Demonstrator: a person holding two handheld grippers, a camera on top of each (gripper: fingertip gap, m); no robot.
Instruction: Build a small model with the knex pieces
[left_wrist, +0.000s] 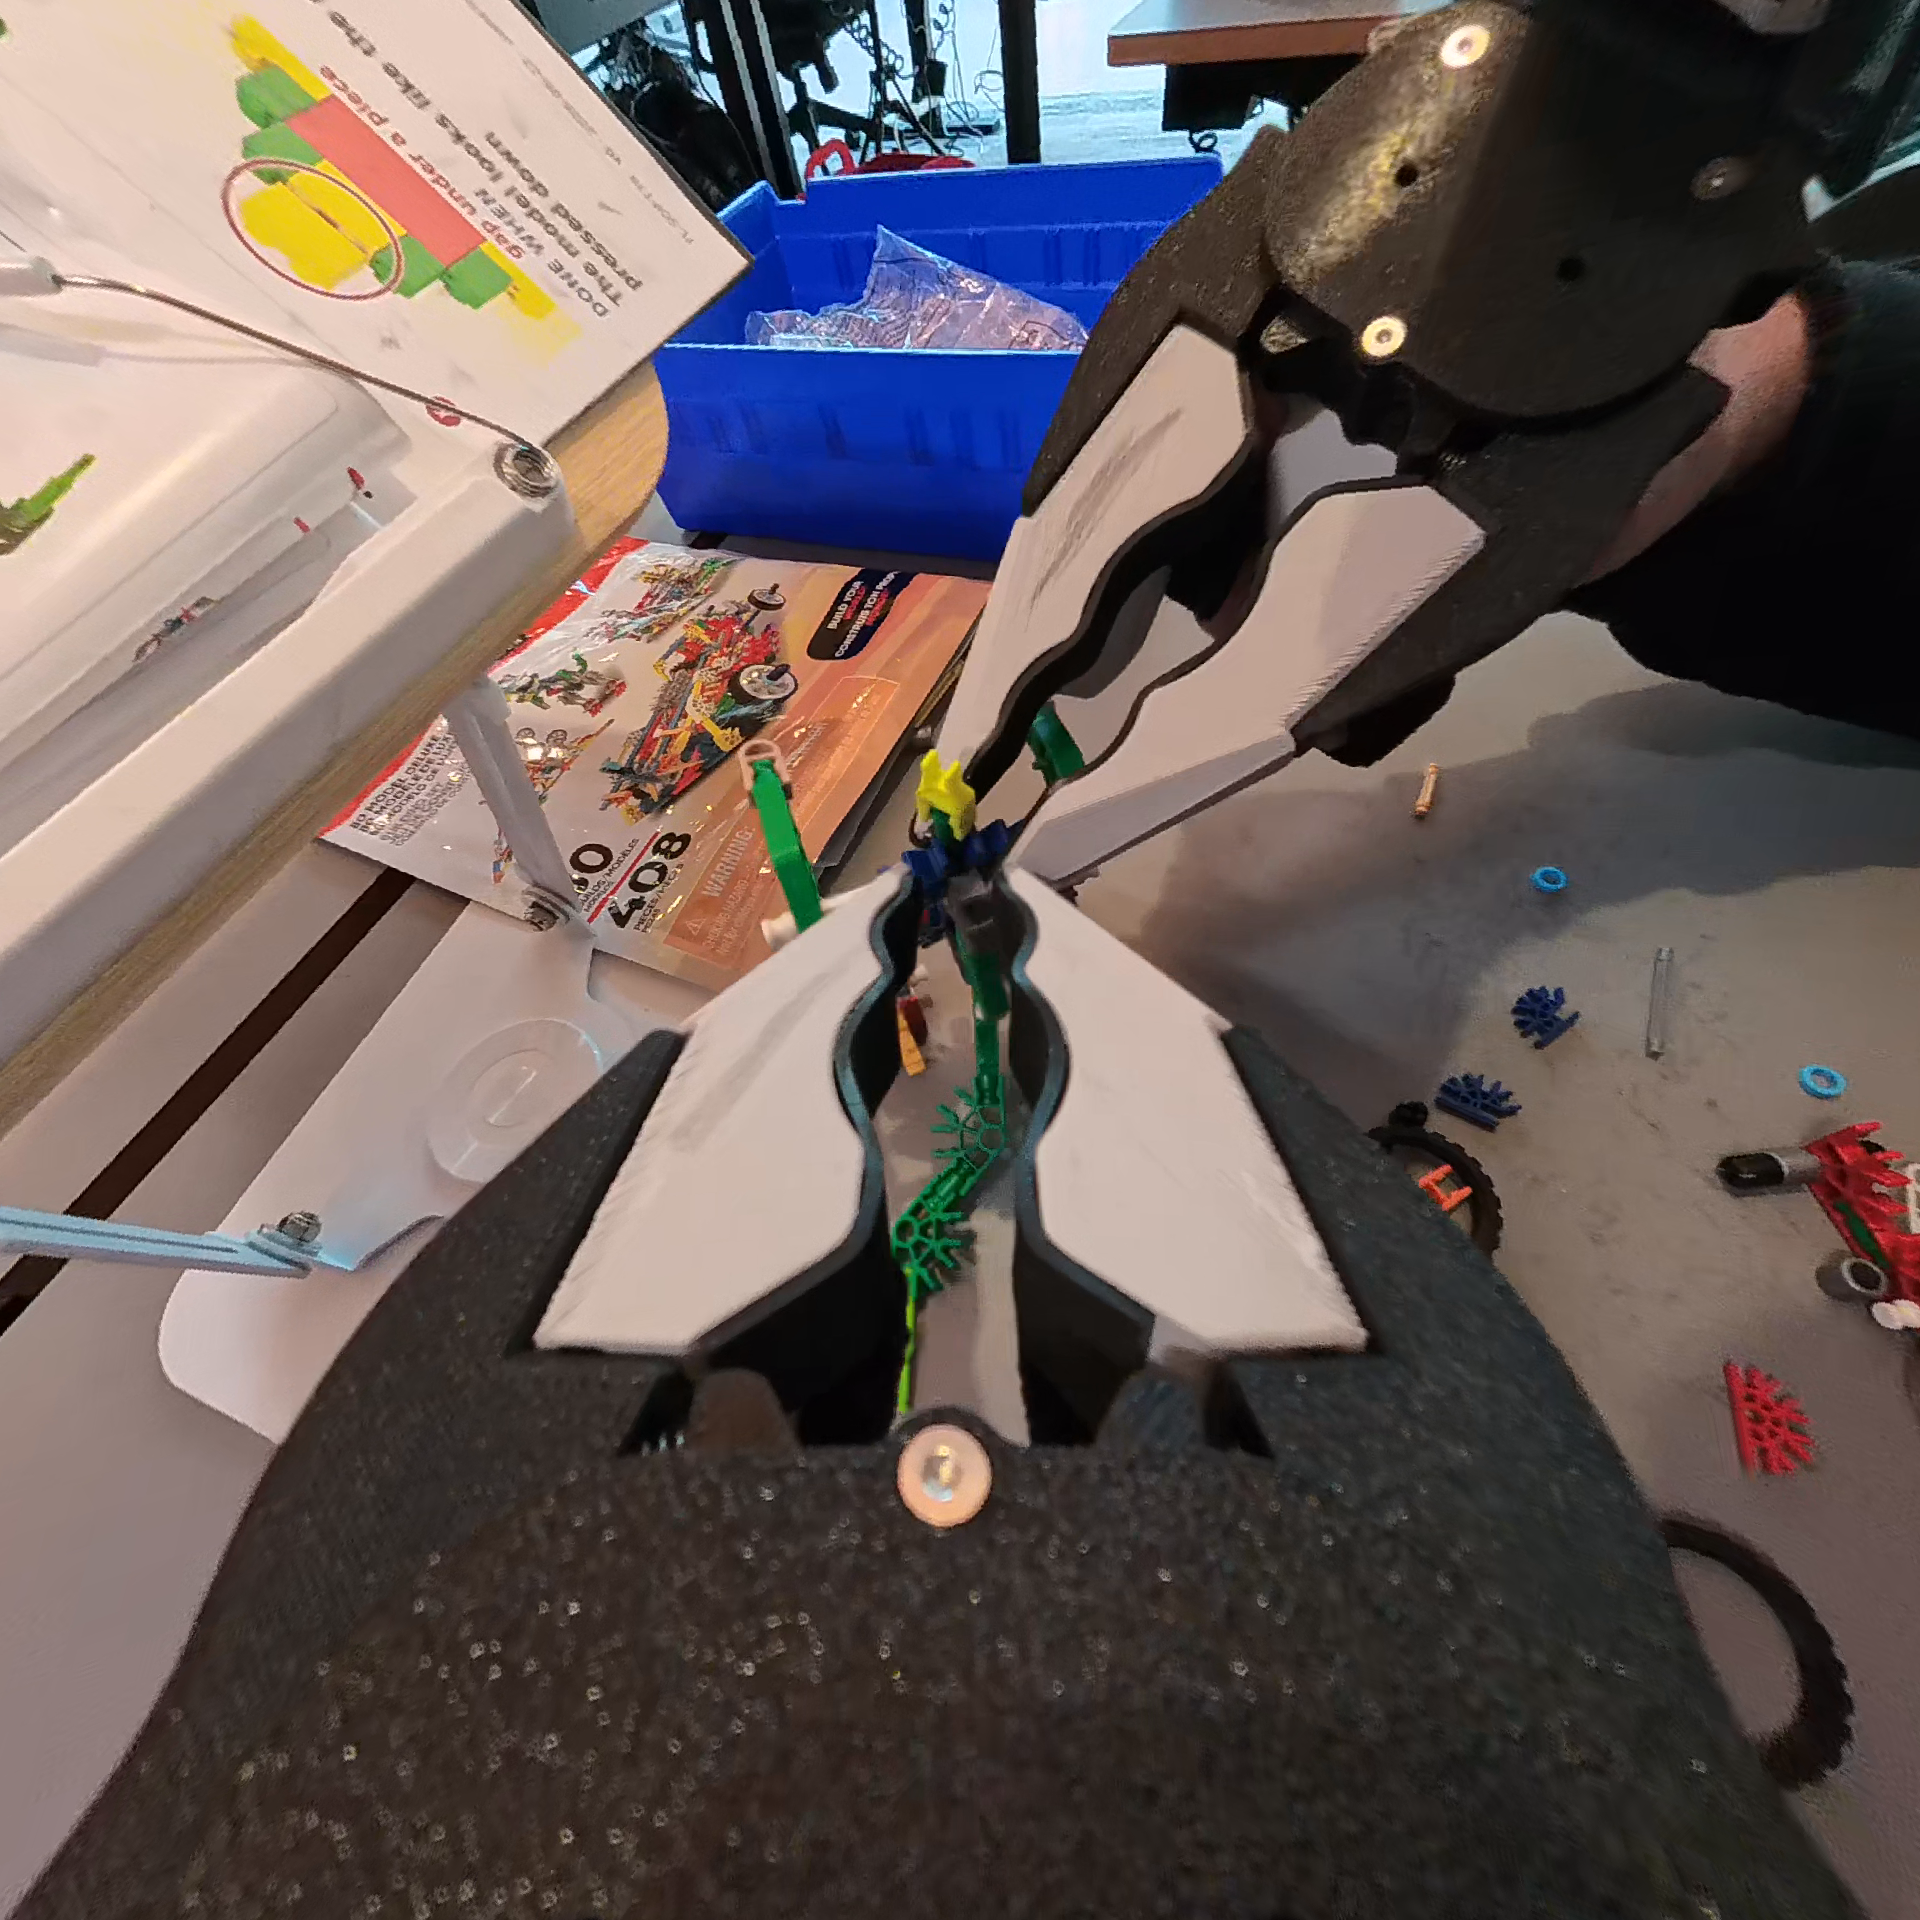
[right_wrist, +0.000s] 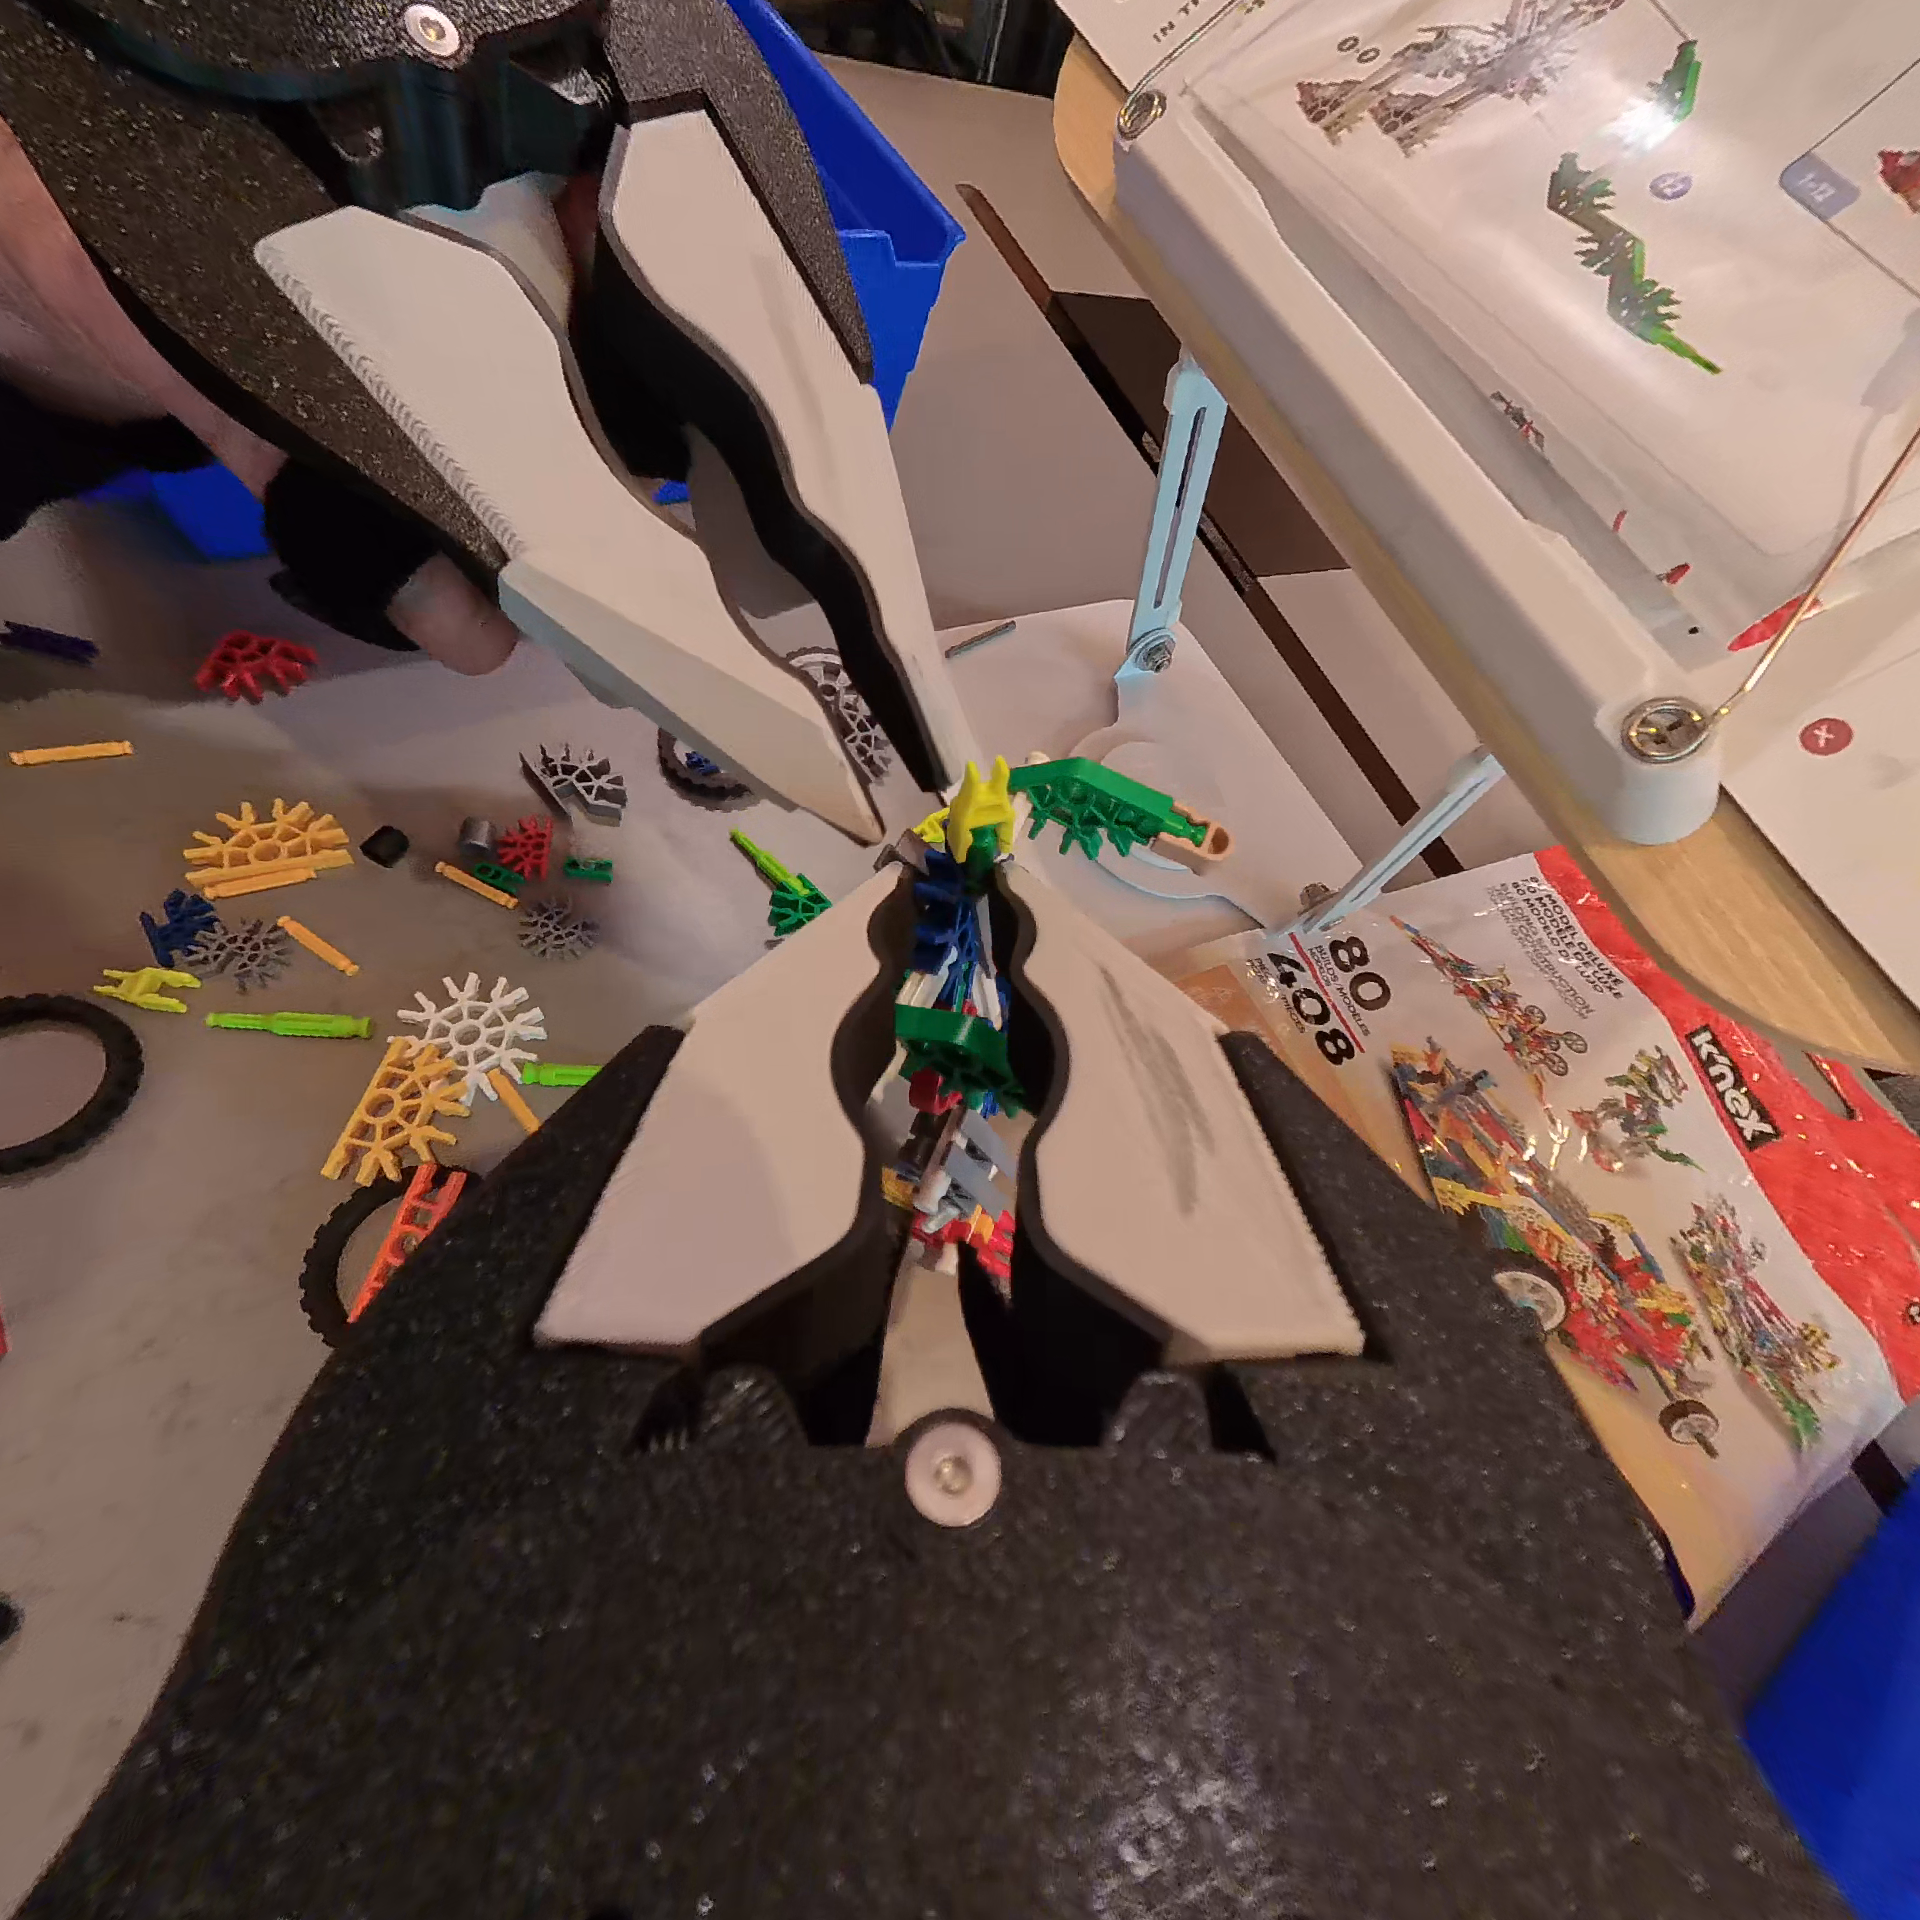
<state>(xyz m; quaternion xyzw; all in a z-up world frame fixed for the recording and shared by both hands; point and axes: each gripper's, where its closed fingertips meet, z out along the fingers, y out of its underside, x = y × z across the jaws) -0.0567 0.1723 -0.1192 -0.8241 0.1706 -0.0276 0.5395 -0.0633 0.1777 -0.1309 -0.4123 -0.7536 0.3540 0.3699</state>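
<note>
We take this for a lab or workshop bench: beside the blue parts bin (left_wrist: 873, 457) lie scattered toy construction pieces (right_wrist: 270, 847), an instruction stand (left_wrist: 260, 582) next to it, equipment stands and cables behind.

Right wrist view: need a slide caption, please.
Both grippers, right gripper and left gripper, pinch a small toy assembly above scattered construction pieces.

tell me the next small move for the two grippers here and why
Probably press the yellow plastic clip connector down onto the green rod beneath it. The left gripper pinches at that clip with its jaws nearly shut, the right gripper is clamped on the blue snowflake connector, and the tips nearly meet.
</note>
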